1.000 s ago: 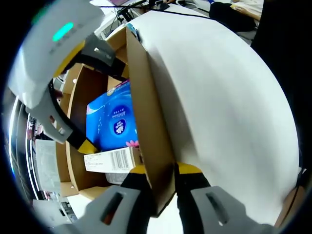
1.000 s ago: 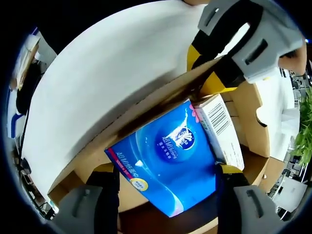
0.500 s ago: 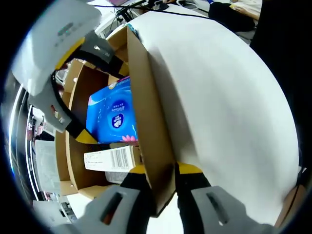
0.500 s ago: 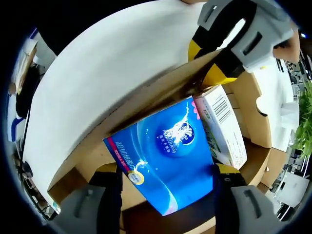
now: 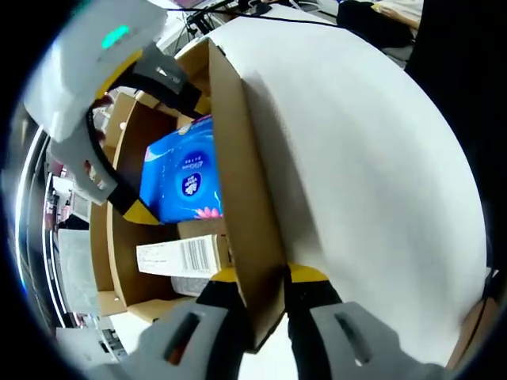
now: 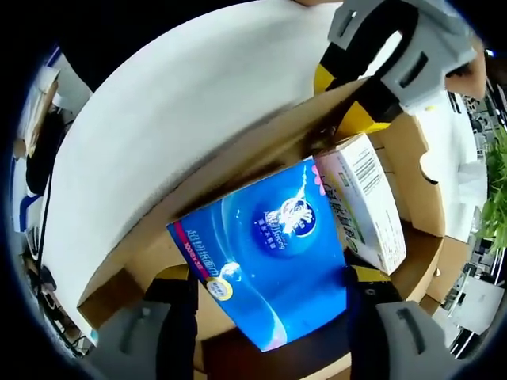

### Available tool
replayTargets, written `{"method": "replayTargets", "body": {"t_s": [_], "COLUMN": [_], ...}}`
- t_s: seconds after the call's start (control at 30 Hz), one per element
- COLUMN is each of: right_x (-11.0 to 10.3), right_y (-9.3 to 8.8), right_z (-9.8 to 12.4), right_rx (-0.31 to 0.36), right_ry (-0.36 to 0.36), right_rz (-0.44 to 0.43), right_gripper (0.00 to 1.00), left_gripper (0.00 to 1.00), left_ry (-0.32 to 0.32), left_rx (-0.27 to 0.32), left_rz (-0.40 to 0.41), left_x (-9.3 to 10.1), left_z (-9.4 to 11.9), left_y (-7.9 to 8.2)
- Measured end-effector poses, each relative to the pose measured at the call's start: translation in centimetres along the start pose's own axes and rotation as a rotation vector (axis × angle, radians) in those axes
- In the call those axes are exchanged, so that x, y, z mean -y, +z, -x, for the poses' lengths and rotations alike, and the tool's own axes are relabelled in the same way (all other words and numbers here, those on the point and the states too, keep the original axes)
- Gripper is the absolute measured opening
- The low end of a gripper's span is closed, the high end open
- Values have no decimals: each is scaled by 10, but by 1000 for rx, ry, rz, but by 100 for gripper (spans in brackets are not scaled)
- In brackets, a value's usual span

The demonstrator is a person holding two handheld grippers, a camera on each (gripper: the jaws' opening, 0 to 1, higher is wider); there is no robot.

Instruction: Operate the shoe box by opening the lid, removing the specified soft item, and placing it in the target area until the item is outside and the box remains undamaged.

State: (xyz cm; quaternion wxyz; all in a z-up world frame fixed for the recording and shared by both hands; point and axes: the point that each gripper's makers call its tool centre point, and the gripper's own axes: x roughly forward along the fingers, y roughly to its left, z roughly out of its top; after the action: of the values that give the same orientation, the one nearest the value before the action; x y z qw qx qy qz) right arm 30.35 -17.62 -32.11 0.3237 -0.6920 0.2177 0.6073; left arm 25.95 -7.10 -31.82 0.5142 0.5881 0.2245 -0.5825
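Observation:
The brown cardboard shoe box stands open, its lid raised; the lid's outer face is white. My left gripper is shut on the lid's edge and appears at the top right of the right gripper view as the left gripper. Inside the box, a soft blue tissue pack sits between the yellow-tipped fingers of my right gripper, which is shut on it. The left gripper view shows that pack held by the right gripper, tilted above the box floor.
A white carton with a barcode lies in the box beside the pack, close to the lid hinge side. The box's side wall with a notch rises behind it. Cables and dark items lie beyond the lid.
The right gripper has drawn the blue pack a little up and away from the barcode carton. The left gripper still clamps the lid in the same place.

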Motion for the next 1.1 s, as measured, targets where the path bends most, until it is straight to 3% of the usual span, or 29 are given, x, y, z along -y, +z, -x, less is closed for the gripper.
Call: {"method": "replayTargets", "body": {"t_s": [0.33,0.57,1.1], "right_x": [-2,-5,-28], "right_y": [3,2,-17], "right_z": [-8,-9,-5], "right_rx": [-19,11,10], "right_ry": [51,20,28], "right_rz": [19,11,6], "right_gripper": [84,84,84], "left_gripper": [15,15,15], "left_ry": [0,1,1], "left_rx": [-1,-6,-4], "left_rz": [-1,1,1], "left_x": [1,0,0], "left_z": [0,0,0], "left_y": [-1,-1,1]}}
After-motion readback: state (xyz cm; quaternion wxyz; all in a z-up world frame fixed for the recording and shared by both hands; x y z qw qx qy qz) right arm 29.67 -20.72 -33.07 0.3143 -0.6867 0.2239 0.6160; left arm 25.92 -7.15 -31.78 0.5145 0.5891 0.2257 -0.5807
